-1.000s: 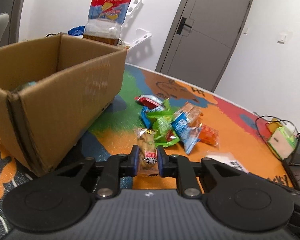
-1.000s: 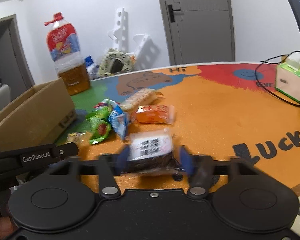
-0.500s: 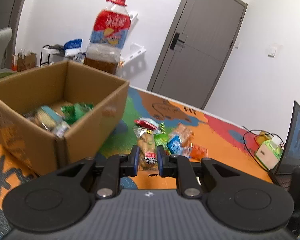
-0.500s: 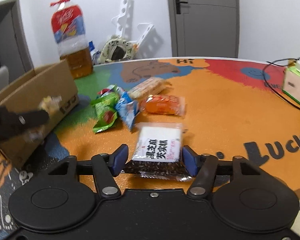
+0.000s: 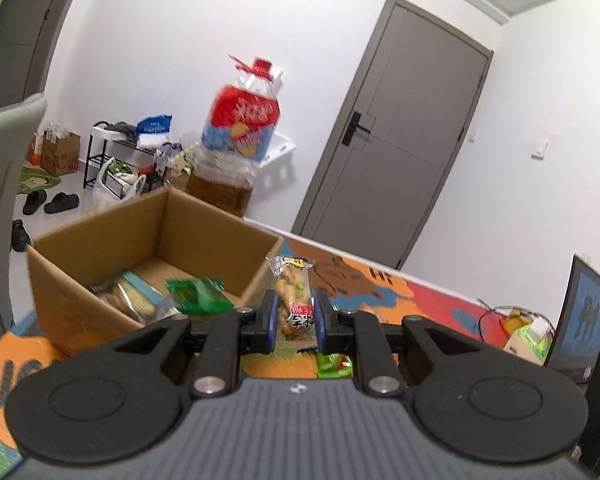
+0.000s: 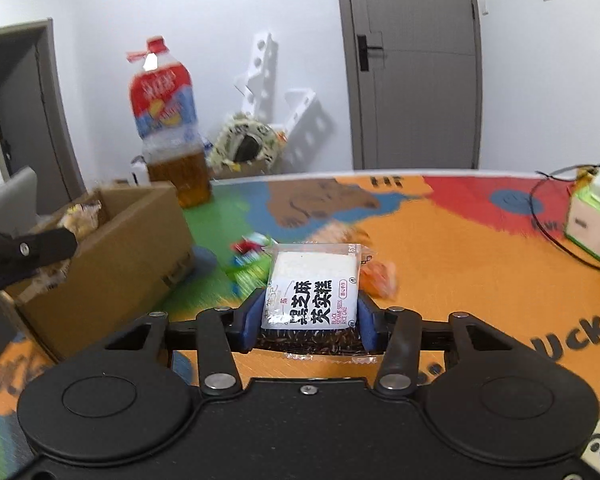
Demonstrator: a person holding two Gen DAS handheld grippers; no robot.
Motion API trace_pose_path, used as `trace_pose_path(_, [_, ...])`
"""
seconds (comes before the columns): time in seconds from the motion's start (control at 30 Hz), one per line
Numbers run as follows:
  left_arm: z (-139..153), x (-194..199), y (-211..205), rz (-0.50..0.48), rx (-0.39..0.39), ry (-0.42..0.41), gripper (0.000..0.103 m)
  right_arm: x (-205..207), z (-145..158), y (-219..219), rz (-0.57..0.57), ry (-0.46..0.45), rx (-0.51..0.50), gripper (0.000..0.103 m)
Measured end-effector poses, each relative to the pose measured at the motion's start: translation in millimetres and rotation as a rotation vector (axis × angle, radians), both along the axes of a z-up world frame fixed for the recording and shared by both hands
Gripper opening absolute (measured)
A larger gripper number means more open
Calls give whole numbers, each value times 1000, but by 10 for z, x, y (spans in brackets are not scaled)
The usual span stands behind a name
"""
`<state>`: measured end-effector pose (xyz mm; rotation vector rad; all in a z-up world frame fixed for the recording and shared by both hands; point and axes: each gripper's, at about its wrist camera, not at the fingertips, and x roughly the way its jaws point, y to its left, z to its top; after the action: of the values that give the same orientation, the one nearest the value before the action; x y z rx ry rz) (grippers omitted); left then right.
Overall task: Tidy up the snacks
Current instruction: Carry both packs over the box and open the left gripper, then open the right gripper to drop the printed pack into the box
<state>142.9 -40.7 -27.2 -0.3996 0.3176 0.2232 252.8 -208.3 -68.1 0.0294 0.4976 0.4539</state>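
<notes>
**A:** ok what's on the table, biggest stuff first?

**B:** the colourful table mat (image 6: 460,256) fills most of both views. Then the cardboard box (image 5: 204,236), open top, up around 10 o'clock in the left wrist view and at 9 o'clock in the right one. A few packets already lie inside, a green packet (image 5: 198,294) among them. Behind the box stands a big drink bottle (image 6: 168,128) with a red label.

**A:** and the grippers?

**B:** left gripper (image 5: 294,320) is closed down narrow on a clear pastry packet (image 5: 296,300), which sticks straight up between the blue pads, just beside the box's near right corner. Right gripper (image 6: 308,320) is spread wider, clamped on the edges of a flat black sesame rice cake pack (image 6: 312,292), held above the mat.

**A:** anything loose?

**B:** a small blurry snack pile (image 6: 252,260) on the mat, at 11 o'clock from the rice cake. Tissue box (image 6: 592,216) at 3 o'clock.
</notes>
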Motion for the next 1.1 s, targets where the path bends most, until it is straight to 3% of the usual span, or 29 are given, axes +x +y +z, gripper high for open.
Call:
trace_pose_path(0.37, [70,-130,489,83,0,-15,17,-193,299,518,136,-94,61,47])
trace_pose_path(0.8, [-59,-105,1205,186,-66,-11,19,-171,411,1106,215,-111,62,47])
trace_pose_path(1.1, [-79,-85,1366,186,-96,0,22,-64,425,1384,244,-94,65,47])
